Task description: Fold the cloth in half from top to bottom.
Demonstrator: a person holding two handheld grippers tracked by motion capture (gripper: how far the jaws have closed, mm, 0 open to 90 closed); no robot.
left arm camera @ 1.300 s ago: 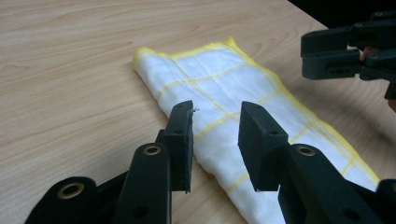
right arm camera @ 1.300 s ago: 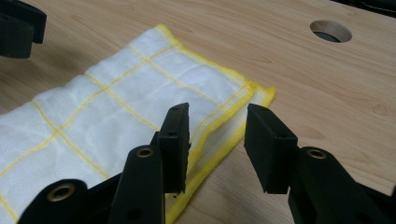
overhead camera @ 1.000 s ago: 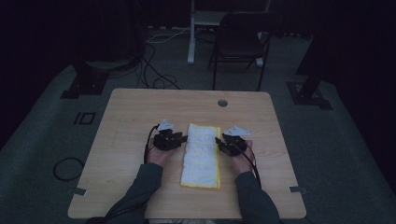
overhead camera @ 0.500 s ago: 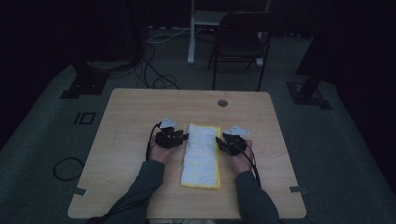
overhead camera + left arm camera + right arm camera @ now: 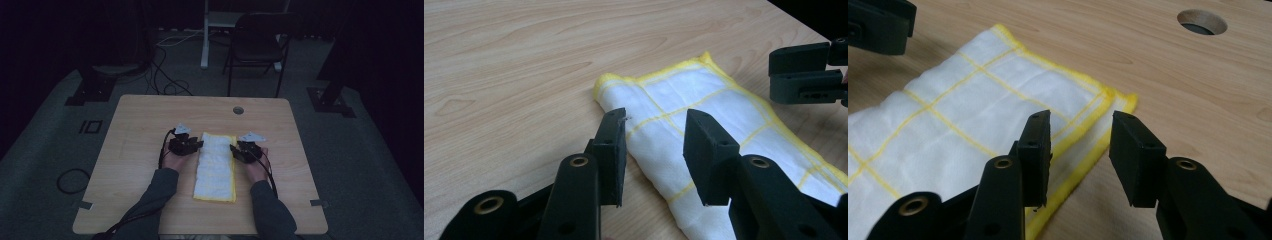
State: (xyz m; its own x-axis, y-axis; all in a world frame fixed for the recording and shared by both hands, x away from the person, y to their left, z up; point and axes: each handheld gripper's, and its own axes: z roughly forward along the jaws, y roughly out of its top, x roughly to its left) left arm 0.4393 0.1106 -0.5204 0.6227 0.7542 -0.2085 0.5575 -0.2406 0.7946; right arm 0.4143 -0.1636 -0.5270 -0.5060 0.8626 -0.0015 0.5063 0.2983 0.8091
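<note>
Two hand-held grippers flank a folded cloth on the table. The left hand-held gripper (image 5: 654,150) has its jaws apart with nothing clamped, poised over the cloth's (image 5: 704,125) folded edge near a far corner. The right hand-held gripper (image 5: 1080,155) is likewise spread and empty, straddling the yellow hem on the opposite long side. The white cloth with yellow grid lines lies flat as a long strip at the middle of the table (image 5: 145,120). A round hole (image 5: 1201,22) sits beyond it.
</note>
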